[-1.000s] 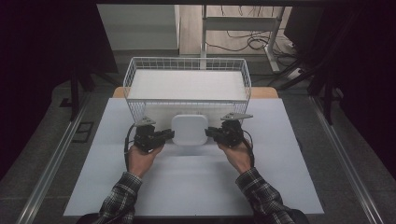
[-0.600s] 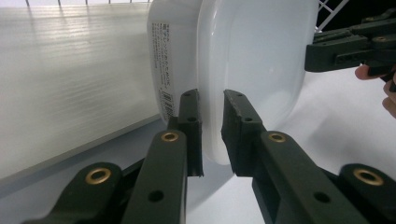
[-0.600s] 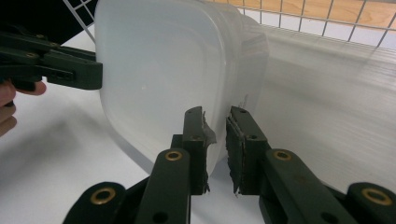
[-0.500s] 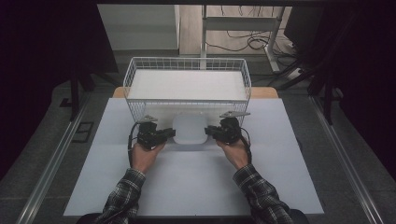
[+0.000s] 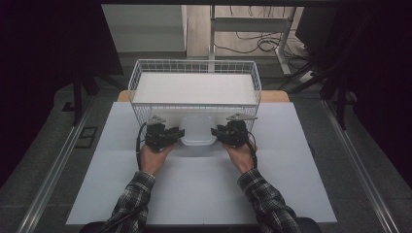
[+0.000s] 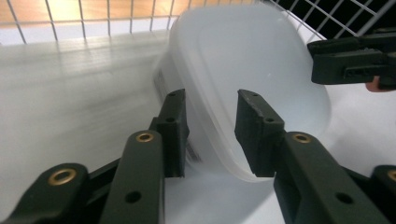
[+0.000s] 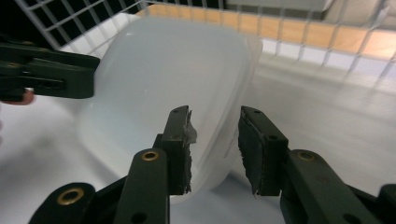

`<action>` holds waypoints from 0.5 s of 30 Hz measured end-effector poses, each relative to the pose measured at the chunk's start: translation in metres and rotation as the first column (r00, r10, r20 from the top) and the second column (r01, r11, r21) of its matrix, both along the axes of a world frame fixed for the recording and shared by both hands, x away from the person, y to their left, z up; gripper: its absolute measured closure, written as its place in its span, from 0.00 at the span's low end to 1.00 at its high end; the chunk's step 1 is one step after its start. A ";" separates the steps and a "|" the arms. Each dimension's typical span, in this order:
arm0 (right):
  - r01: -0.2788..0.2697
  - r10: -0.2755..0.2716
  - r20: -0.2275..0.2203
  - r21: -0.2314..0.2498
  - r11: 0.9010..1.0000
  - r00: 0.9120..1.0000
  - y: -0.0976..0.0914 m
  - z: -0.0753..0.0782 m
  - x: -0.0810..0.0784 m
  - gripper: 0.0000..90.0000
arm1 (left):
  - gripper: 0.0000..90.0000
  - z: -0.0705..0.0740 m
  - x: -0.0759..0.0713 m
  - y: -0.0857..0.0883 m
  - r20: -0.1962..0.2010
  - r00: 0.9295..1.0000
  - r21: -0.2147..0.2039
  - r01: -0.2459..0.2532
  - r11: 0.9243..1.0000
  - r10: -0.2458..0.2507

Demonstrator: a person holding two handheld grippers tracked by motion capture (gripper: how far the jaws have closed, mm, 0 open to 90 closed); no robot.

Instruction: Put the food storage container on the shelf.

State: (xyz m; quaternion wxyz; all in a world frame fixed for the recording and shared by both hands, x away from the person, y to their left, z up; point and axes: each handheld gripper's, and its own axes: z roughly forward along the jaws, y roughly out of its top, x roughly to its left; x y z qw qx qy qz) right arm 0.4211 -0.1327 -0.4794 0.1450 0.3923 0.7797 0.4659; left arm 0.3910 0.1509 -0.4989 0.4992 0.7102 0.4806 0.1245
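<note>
A white translucent plastic container (image 5: 198,128) with rounded corners lies on the white table top, just in front of the wire basket. My left gripper (image 5: 180,133) is at its left edge and my right gripper (image 5: 214,131) at its right edge. In the left gripper view the container's rim (image 6: 219,140) runs between the jaws of the left gripper (image 6: 210,135), with a gap on each side. The right gripper (image 7: 215,149) likewise straddles the container's edge (image 7: 168,74) without pressing. Both pairs of jaws have just been opening.
A white wire basket (image 5: 194,65) with a white board in it stands right behind the container, its mesh wall close to both grippers. The white table top (image 5: 194,189) stretches towards the person. Dark floor and metal rails flank the table.
The container has come down from a raised, more face-on hold to the table near the basket. Both hands have shifted slightly with it.
</note>
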 end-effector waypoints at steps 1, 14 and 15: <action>0.000 0.000 0.000 0.000 1.000 1.000 0.000 0.000 0.000 0.70 | 0.69 0.000 0.000 0.000 0.000 1.000 0.000 0.000 1.000 0.000; -0.040 0.042 0.045 -0.026 0.999 0.998 -0.004 0.012 -0.009 0.89 | 0.45 0.011 -0.006 -0.001 0.071 0.997 0.031 -0.018 0.999 0.016; -0.062 0.064 0.049 -0.031 0.998 0.997 -0.005 0.014 -0.014 0.94 | 0.41 0.011 -0.010 -0.001 0.077 0.997 0.042 -0.011 0.999 0.008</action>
